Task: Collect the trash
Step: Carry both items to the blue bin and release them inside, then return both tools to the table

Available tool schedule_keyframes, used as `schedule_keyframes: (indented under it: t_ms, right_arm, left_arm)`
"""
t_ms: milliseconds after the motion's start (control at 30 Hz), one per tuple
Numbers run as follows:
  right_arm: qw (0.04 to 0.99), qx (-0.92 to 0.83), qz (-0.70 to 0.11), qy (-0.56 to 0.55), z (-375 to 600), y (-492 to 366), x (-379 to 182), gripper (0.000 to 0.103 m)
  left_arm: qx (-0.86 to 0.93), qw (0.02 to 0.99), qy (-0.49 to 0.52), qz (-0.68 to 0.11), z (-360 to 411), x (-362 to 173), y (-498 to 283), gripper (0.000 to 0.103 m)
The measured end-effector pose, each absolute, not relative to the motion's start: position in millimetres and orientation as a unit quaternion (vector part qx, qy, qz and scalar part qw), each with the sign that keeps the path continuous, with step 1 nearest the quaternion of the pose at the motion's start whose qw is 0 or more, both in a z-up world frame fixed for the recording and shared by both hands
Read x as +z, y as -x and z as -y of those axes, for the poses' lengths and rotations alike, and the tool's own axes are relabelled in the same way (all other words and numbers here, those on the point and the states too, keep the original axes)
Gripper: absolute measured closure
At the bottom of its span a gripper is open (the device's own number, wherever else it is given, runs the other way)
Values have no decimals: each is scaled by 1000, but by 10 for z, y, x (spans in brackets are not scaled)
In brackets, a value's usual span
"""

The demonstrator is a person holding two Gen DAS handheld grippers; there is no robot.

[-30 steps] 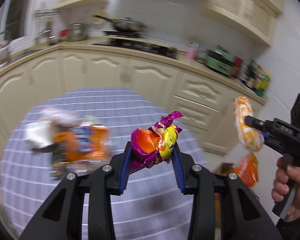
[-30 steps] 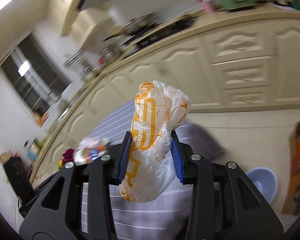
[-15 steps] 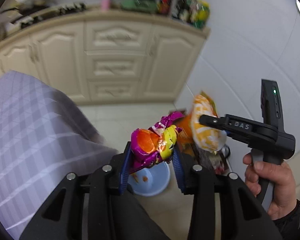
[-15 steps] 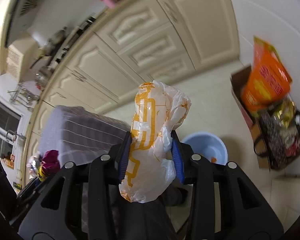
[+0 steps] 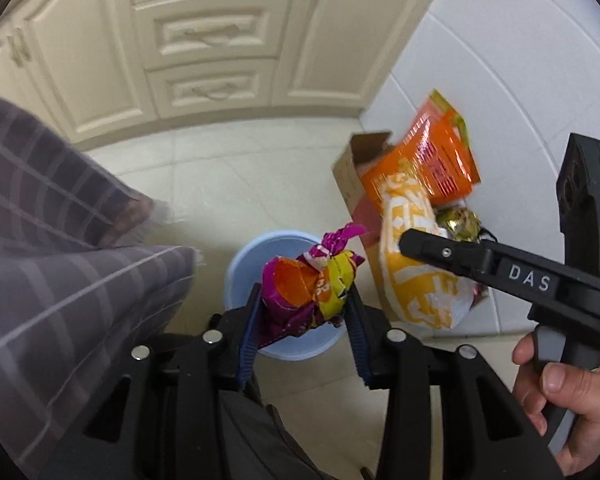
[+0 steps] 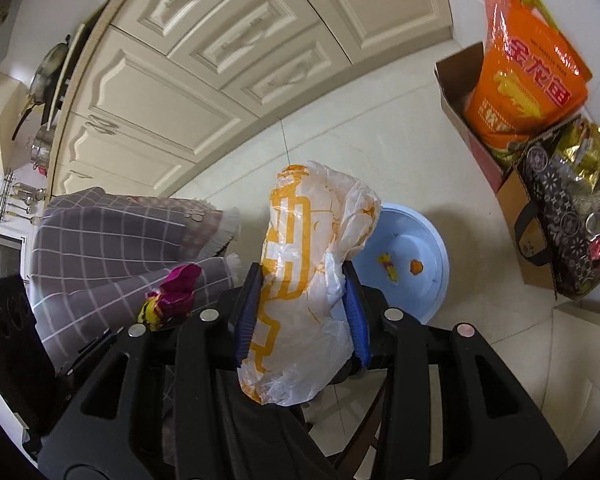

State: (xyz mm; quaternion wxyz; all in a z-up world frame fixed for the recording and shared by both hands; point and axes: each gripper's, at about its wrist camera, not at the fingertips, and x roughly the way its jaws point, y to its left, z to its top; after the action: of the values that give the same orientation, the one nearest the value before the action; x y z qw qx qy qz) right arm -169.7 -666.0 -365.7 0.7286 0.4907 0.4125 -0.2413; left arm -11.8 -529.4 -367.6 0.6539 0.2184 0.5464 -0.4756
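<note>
Two grippers, jaws just been opening: left gripper (image 5: pixel 304 312) is still pinching one purple wrapper (image 5: pixel 308 284), right gripper (image 6: pixel 303 312) one white-orange bag (image 6: pixel 304 280). One blue basin (image 6: pixel 412 256) sitting at 2 o'clock, partly hidden.

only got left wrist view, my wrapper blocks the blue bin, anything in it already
Observer: The right wrist view shows two small scraps, one yellow and one orange, inside the blue bin.
Operator: and my other hand
Observer: The plastic bag sits between the right gripper's pads. Its jaws have just been opening.
Operator: and further right
Observer: A black patterned bag holding what look like cans stands beside the cardboard box.
</note>
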Motion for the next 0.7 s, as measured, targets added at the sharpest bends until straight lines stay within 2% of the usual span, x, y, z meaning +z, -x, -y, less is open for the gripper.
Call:
schedule_keyframes:
  t_ms: [33, 67, 100, 200, 367, 700]
  right_arm:
    - [723, -241, -414, -498, 6687, 1705, -3716, 59]
    - [718, -242, -416, -503, 6695, 1707, -3745, 51]
    - [714, -245, -415, -508, 6710, 1721, -3780, 41]
    - [707, -254, -414, -513, 6727, 1762, -3835, 27]
    - [706, -275, -414, -504, 6701, 1786, -3796, 6]
    - [745, -278, -387, -467, 6517, 1686, -3196, 6]
  left_arm:
    - [-476, 646, -220, -555, 5329, -3723, 107, 52]
    - [-477, 637, -219, -564, 5347, -3764, 96, 37]
    - [-476, 636, -221, -566, 5361, -3779, 96, 29]
    - [-471, 650, -230, -550, 5310, -3728, 121, 21]
    - [-465, 673, -228, -528, 5208, -3549, 122, 20]
    - [-488, 711, -197, -467, 4787, -2785, 244, 17]
